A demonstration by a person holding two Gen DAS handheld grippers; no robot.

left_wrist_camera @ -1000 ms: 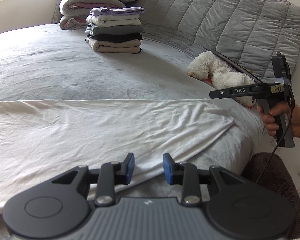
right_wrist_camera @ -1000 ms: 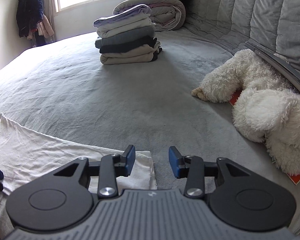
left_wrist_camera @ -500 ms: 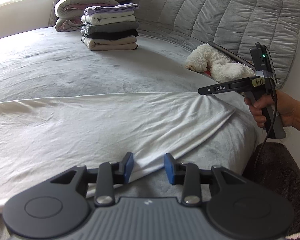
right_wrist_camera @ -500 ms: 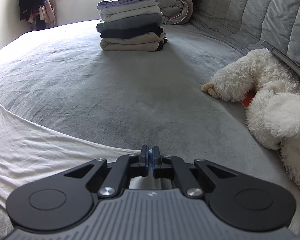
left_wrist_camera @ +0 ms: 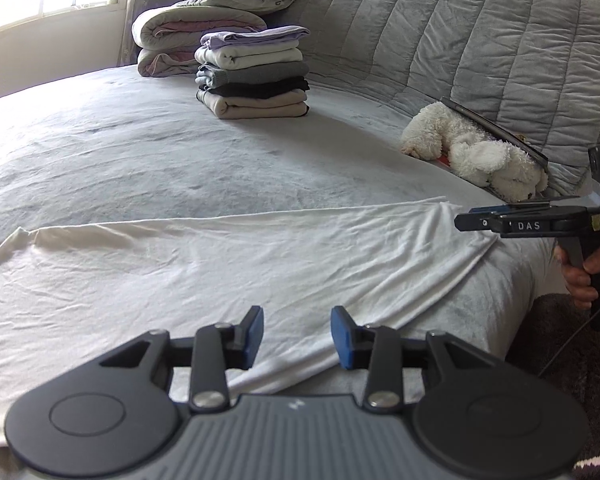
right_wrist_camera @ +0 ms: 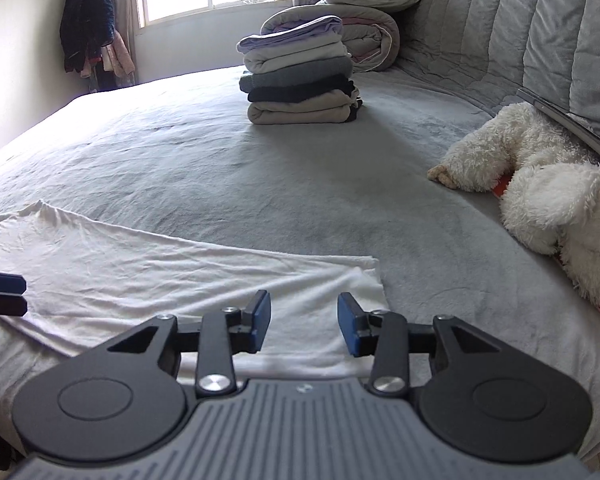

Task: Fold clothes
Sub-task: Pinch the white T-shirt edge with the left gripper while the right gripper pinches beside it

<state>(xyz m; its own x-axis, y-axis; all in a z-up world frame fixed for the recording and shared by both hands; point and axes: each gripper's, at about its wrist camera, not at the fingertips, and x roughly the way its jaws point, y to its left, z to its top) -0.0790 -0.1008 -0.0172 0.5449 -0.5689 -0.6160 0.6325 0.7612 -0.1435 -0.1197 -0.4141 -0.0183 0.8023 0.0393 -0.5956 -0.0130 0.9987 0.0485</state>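
Note:
A white garment [left_wrist_camera: 188, 268] lies spread flat on the grey bed [left_wrist_camera: 180, 160], reaching the near edge; it also shows in the right wrist view [right_wrist_camera: 172, 276]. My left gripper [left_wrist_camera: 297, 336] is open and empty just above the garment's near hem. My right gripper [right_wrist_camera: 303, 322] is open and empty over the garment's right end. The right gripper also shows from the side in the left wrist view [left_wrist_camera: 500, 224], at the garment's far right corner. A stack of folded clothes [left_wrist_camera: 254, 74] sits far back on the bed.
A white plush dog [right_wrist_camera: 548, 200] lies at the right by the quilted grey headboard [left_wrist_camera: 460, 40]. Rolled duvets and pillows [left_wrist_camera: 204, 28] sit behind the stack. Clothes hang by the window [right_wrist_camera: 92, 28]. A dark rug [left_wrist_camera: 572, 364] lies beside the bed.
My right gripper shut on the garment's right end, pulled it right, and has now opened and let go. The left gripper stayed open, shifting slightly.

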